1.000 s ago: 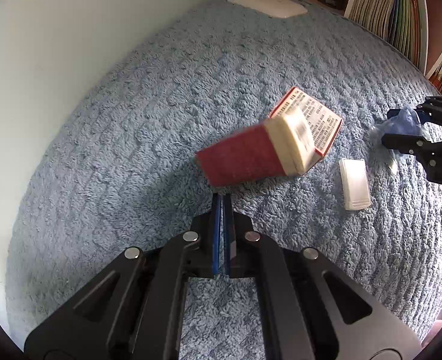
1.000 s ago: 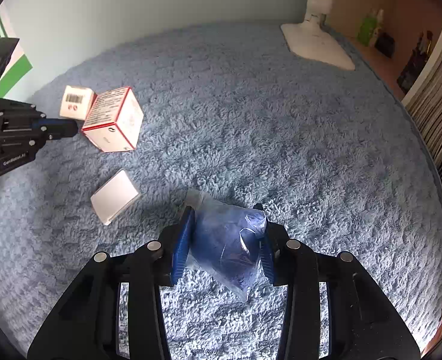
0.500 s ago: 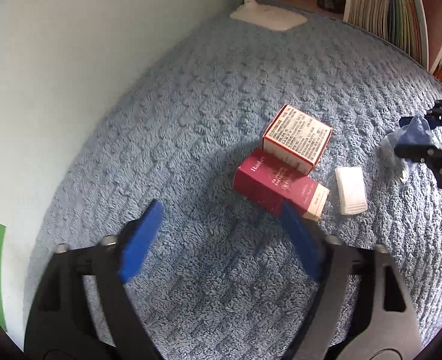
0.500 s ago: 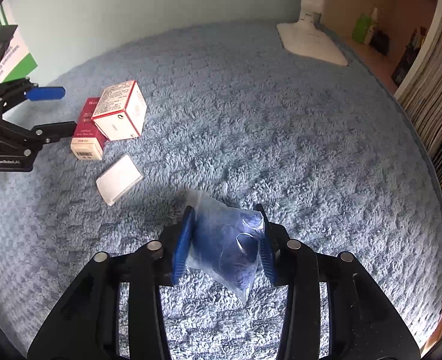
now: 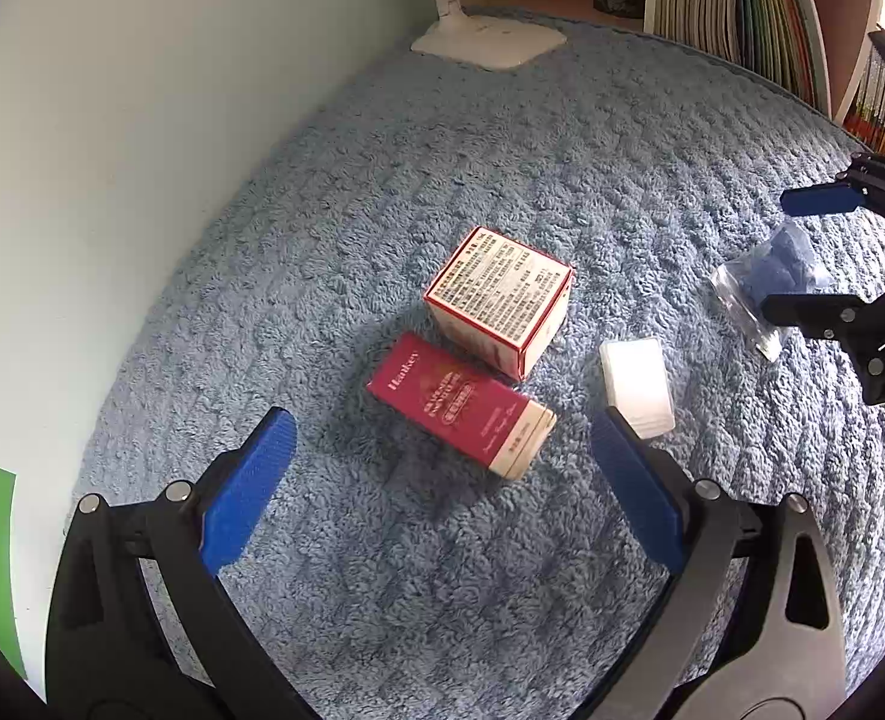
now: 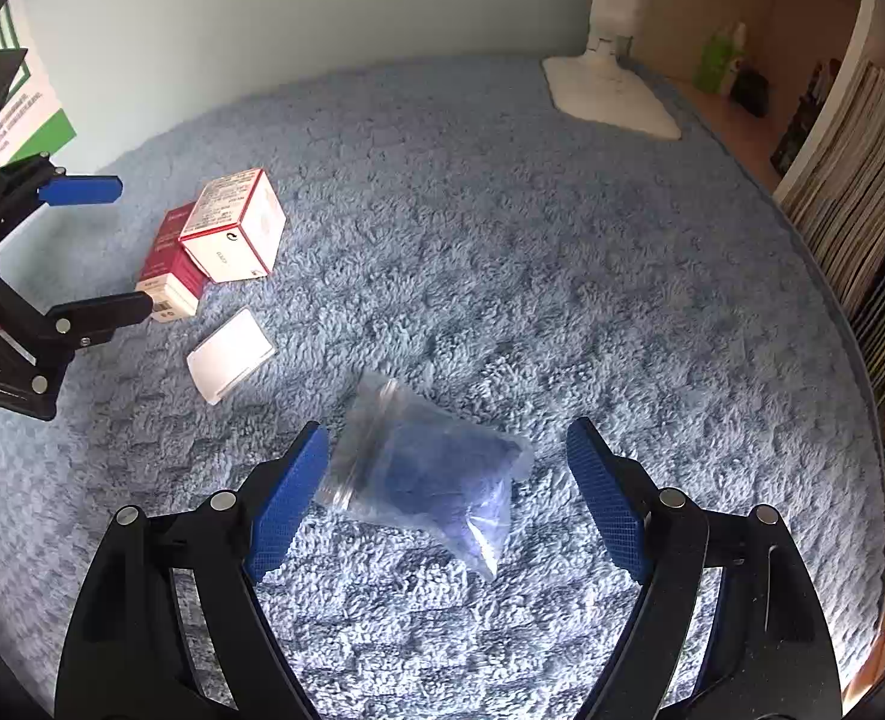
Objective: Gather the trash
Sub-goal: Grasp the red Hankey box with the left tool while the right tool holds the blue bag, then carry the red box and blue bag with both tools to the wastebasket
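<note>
Carpet (image 6: 502,240), bag (image 6: 430,474) between parted fingers (image 6: 289,498)

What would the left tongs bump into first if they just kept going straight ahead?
Most likely the red box: it lies on the carpet right between the open left tongs, just ahead of the tips. Depth is hard to judge through this lens.

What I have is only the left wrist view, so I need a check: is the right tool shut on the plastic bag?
Observer: No. The right tool is open, jaws wide; the plastic bag lies on the carpet between them.
Operator: Where does its zip end point?
Observer: Toward that tool's left pad, close beside it.
Operator: Anything on the red box's pale end?
Observer: A barcode, on the face turned toward the right tool.
</note>
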Demonstrator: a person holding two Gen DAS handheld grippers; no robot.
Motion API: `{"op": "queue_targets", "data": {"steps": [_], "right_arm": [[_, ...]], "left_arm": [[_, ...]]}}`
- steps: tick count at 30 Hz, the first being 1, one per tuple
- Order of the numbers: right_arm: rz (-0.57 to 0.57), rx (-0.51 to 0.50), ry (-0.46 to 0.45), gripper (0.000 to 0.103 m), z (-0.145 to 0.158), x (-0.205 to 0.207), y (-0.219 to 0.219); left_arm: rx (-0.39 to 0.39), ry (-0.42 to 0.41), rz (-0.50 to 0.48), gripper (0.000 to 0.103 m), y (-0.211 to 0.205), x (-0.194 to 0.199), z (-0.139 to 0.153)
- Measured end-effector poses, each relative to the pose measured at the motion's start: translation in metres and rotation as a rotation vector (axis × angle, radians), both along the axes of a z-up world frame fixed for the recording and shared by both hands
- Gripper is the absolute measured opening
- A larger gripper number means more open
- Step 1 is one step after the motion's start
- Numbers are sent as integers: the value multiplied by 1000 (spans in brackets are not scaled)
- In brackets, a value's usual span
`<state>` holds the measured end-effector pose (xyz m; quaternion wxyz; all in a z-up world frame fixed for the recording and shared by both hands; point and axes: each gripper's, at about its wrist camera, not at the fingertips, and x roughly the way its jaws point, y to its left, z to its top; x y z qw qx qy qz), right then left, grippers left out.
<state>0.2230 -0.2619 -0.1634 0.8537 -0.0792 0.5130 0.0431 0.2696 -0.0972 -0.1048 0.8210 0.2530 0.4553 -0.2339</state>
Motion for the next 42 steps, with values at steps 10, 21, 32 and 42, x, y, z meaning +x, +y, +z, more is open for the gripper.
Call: {"op": "queue_targets", "data": {"steps": [10, 21, 32, 42], "right_arm": [[24, -34, 17, 88, -9, 9, -6], [35, 6, 34, 44, -11, 20, -8], [40, 25, 15, 42, 9, 17, -15], [30, 46, -51, 42, 39, 2, -19]], "left_arm": [[-55, 50, 78, 94, -8, 22, -8], [-122, 168, 130, 43, 3, 43, -23], [-135, 153, 125, 33, 16, 31, -3], [-130, 109, 125, 30, 20, 8, 23]]}}
